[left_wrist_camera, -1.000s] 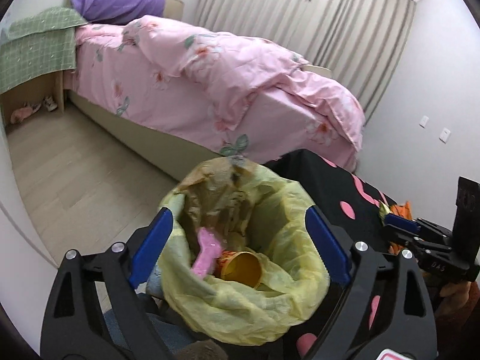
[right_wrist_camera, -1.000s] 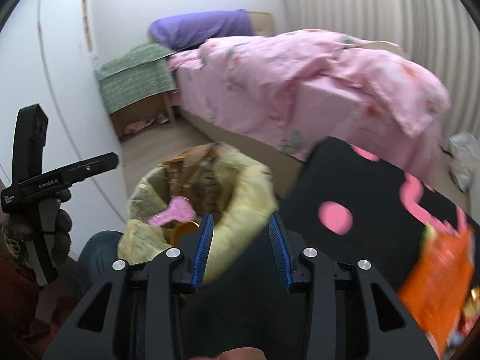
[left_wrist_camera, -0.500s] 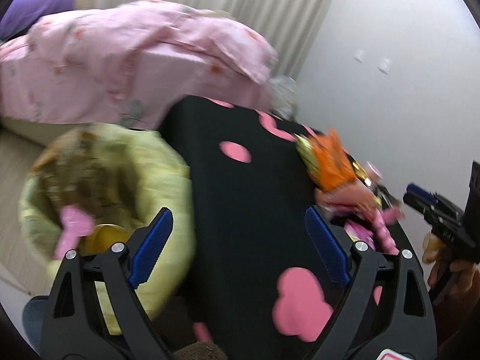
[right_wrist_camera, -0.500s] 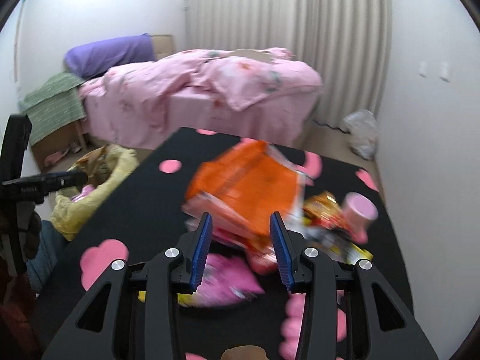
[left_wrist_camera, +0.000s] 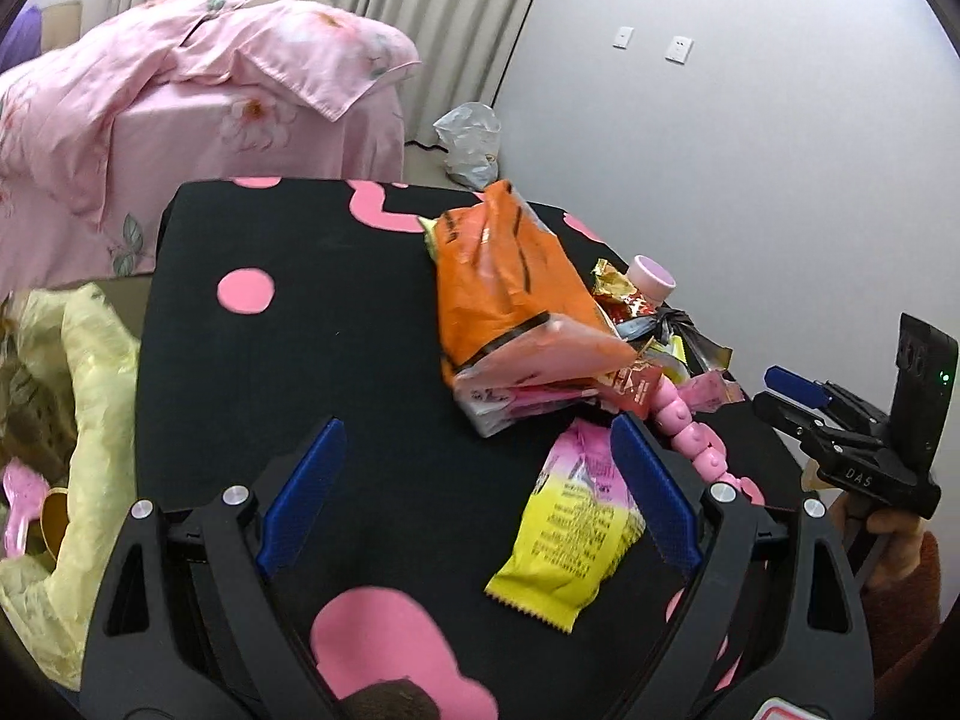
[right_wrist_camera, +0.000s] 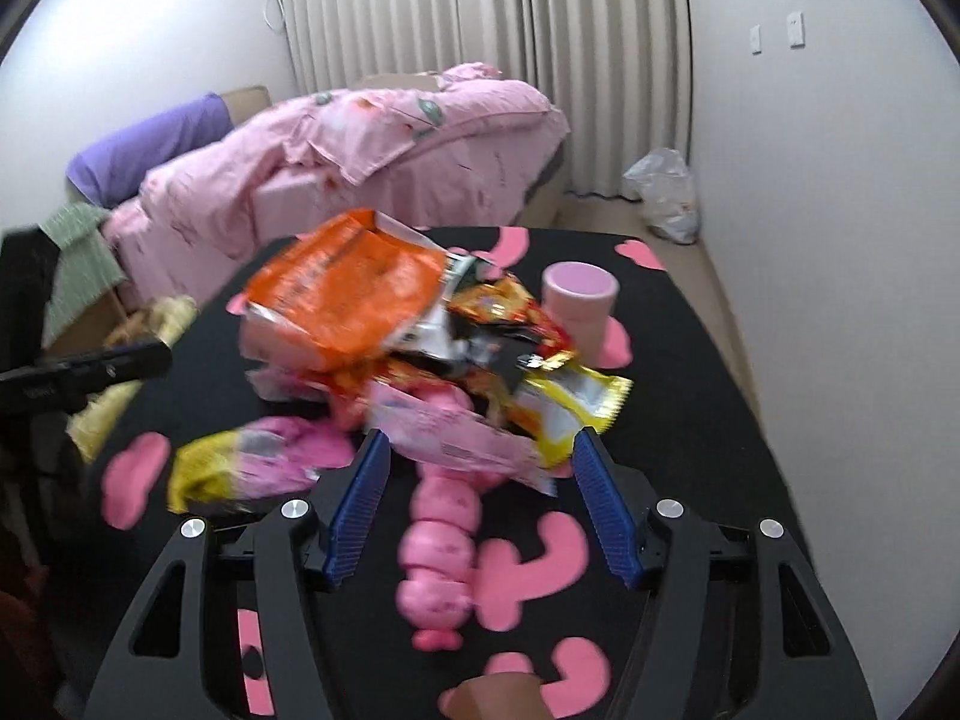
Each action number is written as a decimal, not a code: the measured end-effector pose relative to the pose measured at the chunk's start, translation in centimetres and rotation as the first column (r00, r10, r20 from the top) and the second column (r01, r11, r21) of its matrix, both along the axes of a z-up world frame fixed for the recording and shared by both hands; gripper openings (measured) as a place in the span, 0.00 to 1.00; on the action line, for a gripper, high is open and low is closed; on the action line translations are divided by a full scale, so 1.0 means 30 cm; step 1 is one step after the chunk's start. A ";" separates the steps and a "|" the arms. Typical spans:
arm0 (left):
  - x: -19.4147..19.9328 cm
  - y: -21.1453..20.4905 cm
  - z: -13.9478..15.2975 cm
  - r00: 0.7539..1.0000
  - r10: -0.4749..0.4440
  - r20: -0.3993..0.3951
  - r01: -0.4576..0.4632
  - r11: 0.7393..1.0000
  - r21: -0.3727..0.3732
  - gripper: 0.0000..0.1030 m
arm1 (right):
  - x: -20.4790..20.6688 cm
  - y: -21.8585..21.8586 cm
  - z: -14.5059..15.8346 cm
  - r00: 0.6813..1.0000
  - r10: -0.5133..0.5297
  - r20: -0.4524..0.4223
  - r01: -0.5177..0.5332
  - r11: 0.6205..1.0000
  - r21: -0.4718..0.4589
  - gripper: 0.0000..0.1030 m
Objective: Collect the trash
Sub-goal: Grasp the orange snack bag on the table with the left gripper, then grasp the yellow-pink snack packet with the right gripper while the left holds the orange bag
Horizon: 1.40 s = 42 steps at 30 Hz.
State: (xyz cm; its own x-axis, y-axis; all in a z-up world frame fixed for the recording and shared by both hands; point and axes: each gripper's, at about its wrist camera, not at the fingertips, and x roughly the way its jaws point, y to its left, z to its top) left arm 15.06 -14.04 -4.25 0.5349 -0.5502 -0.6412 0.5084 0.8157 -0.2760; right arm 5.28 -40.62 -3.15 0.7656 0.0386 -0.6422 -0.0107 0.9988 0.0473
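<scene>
Black cloth with pink blotches covers the surface (right_wrist_camera: 690, 324). Over it the right claw (right_wrist_camera: 477, 501) has just been spreading its jaws, which stand wide with nothing clamped, a pink segmented toy (right_wrist_camera: 441, 546) below them. The left claw (left_wrist_camera: 474, 495) gapes empty beside a yellow-pink wrapper (left_wrist_camera: 570, 540). Beyond lies the wrapper heap topped by an orange bag (left_wrist_camera: 498, 288); the yellow-lined bin (left_wrist_camera: 90, 372) stands left.

left tongs (left_wrist_camera: 474, 498): jaws spread wide, nothing between them
bench (left_wrist_camera: 336, 330): black cover, pink blotches
orange bag (left_wrist_camera: 510, 300): on trash heap near right edge
yellow-pink packet (left_wrist_camera: 570, 534): front right, flat
bin bag (left_wrist_camera: 90, 396): yellow, beside left edge
</scene>
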 end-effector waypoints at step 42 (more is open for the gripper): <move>0.074 0.295 -0.056 0.969 0.191 -0.159 -0.190 0.982 0.020 0.35 | 0.055 0.271 -0.018 0.982 0.191 0.001 -0.190 0.980 -0.049 0.58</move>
